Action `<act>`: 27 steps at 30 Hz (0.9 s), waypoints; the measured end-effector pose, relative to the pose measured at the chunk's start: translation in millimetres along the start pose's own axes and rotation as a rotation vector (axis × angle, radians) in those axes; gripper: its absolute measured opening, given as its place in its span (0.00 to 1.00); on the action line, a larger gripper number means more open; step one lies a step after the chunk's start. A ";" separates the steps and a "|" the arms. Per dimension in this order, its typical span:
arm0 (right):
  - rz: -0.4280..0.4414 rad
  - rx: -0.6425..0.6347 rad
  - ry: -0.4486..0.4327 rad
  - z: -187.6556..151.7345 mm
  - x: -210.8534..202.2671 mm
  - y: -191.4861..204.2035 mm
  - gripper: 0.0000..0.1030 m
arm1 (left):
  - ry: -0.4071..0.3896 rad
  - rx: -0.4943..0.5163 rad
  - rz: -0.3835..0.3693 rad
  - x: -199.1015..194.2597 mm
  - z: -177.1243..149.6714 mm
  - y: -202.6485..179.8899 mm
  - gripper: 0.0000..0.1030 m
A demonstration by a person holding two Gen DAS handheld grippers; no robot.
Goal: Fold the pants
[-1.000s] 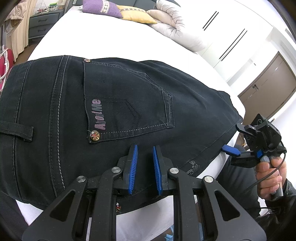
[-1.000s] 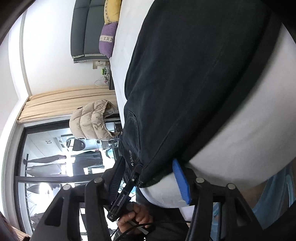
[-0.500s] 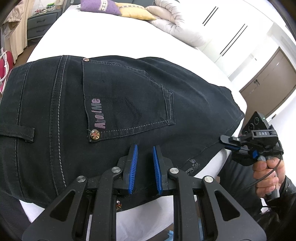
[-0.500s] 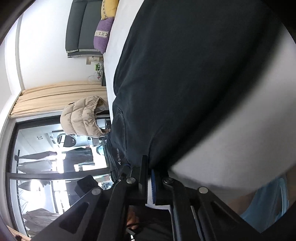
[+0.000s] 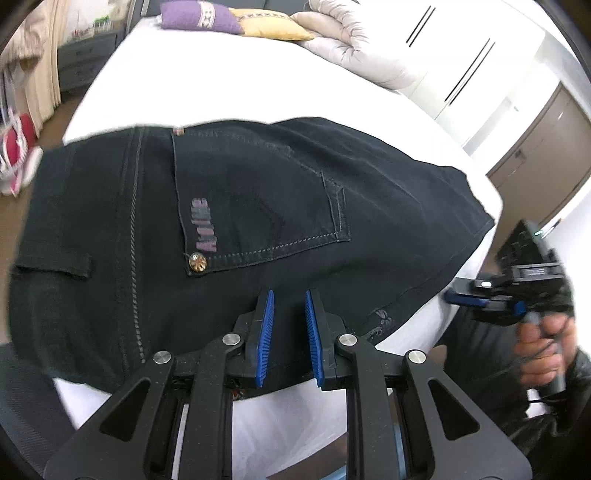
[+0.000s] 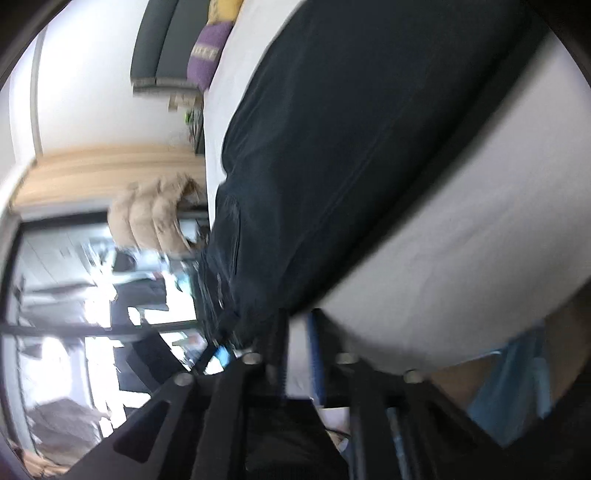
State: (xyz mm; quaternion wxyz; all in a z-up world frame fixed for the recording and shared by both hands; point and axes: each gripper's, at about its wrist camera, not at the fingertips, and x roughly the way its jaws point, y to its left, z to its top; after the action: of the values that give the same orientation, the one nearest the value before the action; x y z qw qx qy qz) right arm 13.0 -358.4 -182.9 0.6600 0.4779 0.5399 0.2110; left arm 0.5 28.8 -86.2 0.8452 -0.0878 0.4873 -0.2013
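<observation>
Pants (image 5: pixel 258 229), black denim, lie spread flat across the white bed (image 5: pixel 229 77) in my left wrist view, back pocket (image 5: pixel 258 206) up, with a brass rivet (image 5: pixel 197 262) at its near corner. My left gripper (image 5: pixel 290 338) points forward over the near edge of the fabric, its blue pads (image 5: pixel 265 336) parted by a narrow gap; dark cloth shows between them, but I cannot tell whether any of it is pinched. Off to the right I see my right gripper (image 5: pixel 465 297), held level at the bed's edge near the corner of the pants, with the bare right hand (image 5: pixel 546 347) wrapped round its handle below. It is blurred, so I cannot tell how its jaws stand from here. A purple pillow (image 5: pixel 199 18), a yellow pillow (image 5: pixel 273 29) and a pale duvet (image 5: pixel 362 48) sit at the far end of the bed.

My right wrist view is rolled sideways and smeared. The pants (image 6: pixel 351 129) run across the white bed (image 6: pixel 461 240), and their near edge comes down right at the right gripper (image 6: pixel 297 362). One blue pad (image 6: pixel 317 354) shows with pale sheet beside it; the gap looks narrow, though I cannot tell whether it holds cloth. A tan puffer jacket (image 6: pixel 155 218) hangs beyond.
</observation>
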 end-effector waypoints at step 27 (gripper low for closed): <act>-0.166 0.219 -0.674 188.2 -166.2 -66.4 0.06 | 0.023 -0.077 -0.080 72.2 50.9 6.5 0.16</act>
State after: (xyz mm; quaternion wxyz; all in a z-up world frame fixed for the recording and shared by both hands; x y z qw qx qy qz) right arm 114.8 -596.4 -162.5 0.7607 0.5428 0.3486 -0.0716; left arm 77.9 1.5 -119.4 0.8267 -0.1376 0.5005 -0.2171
